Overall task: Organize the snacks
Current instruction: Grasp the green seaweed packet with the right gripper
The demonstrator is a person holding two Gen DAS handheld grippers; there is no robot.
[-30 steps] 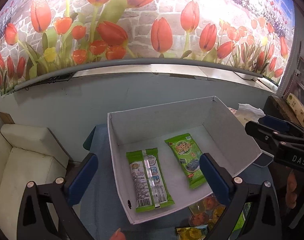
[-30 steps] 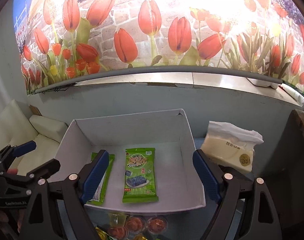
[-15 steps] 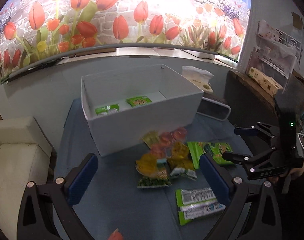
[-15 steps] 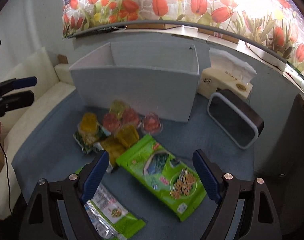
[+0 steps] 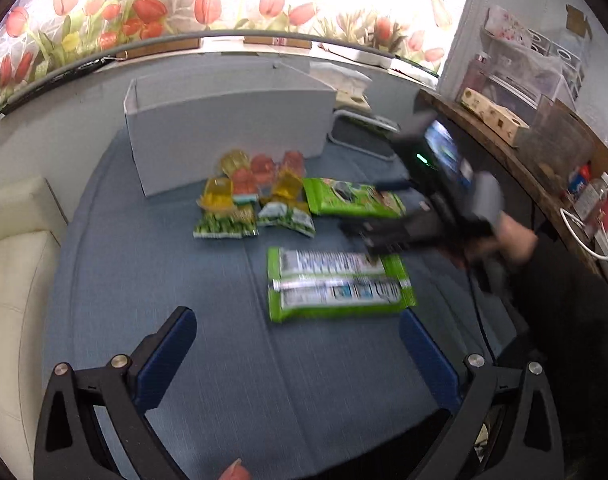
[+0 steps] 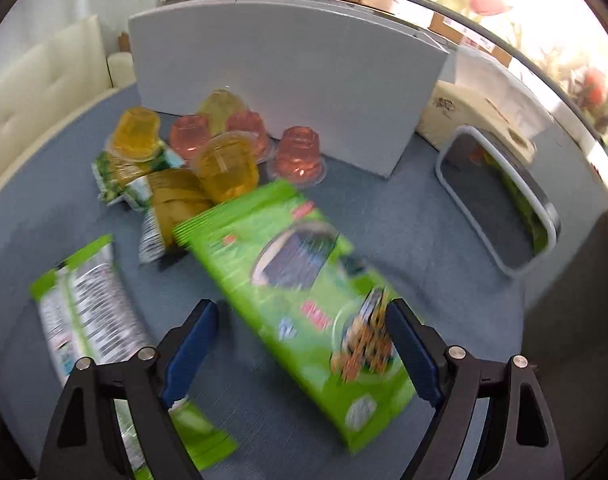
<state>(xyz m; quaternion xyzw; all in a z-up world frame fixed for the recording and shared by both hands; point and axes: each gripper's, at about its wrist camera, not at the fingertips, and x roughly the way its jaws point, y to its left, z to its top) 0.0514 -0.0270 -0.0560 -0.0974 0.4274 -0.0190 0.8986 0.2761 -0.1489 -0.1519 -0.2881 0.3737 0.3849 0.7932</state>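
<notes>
Right gripper [image 6: 300, 344] jaws wide, nothing gripped, hovering over the green seaweed pack [image 6: 300, 276] flat on blue cloth [image 6: 403, 220]. Left gripper [image 5: 298, 354] jaws wide, empty. Face-down pack [image 5: 337, 284] at its 12 o'clock. Jelly cups [image 6: 224, 144] and small packets [image 5: 226, 220] clustered touching, just before the white box [image 6: 288, 68]. Black tray [image 6: 499, 204] at 2 o'clock.

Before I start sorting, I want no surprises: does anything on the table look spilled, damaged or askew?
Nothing spilled or torn. The jelly cups sit jumbled on small snack packets by the white box, some tipped; one green packet lies label-down.
</notes>
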